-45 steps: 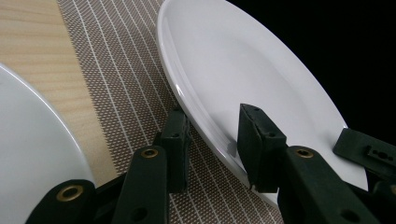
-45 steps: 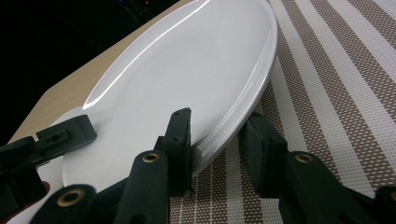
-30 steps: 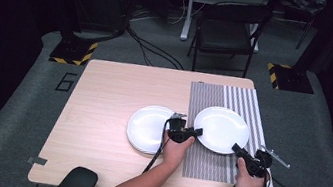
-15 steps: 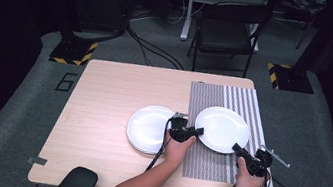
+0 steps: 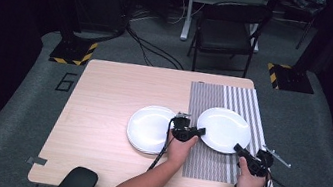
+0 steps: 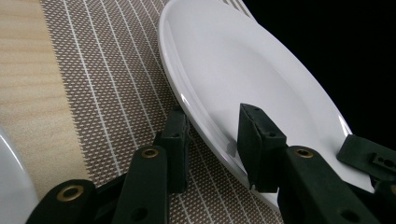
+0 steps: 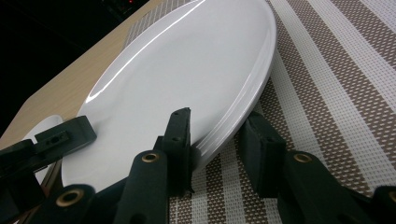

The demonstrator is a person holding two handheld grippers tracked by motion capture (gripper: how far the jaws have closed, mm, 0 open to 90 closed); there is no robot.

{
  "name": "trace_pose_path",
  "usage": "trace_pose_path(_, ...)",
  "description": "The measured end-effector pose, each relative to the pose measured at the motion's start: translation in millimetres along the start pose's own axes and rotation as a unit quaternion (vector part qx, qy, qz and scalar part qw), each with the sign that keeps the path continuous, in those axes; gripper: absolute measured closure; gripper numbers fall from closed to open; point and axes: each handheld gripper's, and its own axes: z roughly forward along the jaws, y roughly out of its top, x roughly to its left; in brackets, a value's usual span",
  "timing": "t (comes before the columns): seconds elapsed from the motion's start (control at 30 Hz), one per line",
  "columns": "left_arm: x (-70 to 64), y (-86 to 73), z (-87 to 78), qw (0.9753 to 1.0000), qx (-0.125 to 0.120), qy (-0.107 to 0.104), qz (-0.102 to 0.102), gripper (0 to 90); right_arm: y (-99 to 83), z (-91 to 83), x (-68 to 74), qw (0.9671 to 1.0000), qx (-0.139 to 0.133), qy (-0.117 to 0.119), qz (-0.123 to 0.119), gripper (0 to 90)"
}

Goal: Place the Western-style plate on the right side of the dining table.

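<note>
A white plate (image 5: 224, 128) lies on the striped placemat (image 5: 211, 100) at the table's right. My left gripper (image 5: 198, 130) is at its left rim and my right gripper (image 5: 238, 148) at its near right rim. In the left gripper view the open jaws of my left gripper (image 6: 212, 121) straddle the plate (image 6: 243, 60) rim, one jaw over the plate and one outside on the mat. My right gripper (image 7: 217, 126) straddles the plate (image 7: 187, 70) rim the same way, open, with a small gap at the outer jaw.
A second white plate (image 5: 150, 128), perhaps a stack, sits on the bare wood just left of the mat. A black rounded object (image 5: 75, 185) lies at the table's front left edge. A folding chair (image 5: 227, 30) stands beyond the far edge.
</note>
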Motion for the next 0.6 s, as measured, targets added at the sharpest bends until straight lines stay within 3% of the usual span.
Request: trace_pose_path(0.6, 0.9, 0.1, 7.1, 0.9999, 0.004, 0.01, 0.002, 64.0, 2.6, 6.6, -4.1, 0.9999, 0.01, -0.008, 0.007, 64.6)
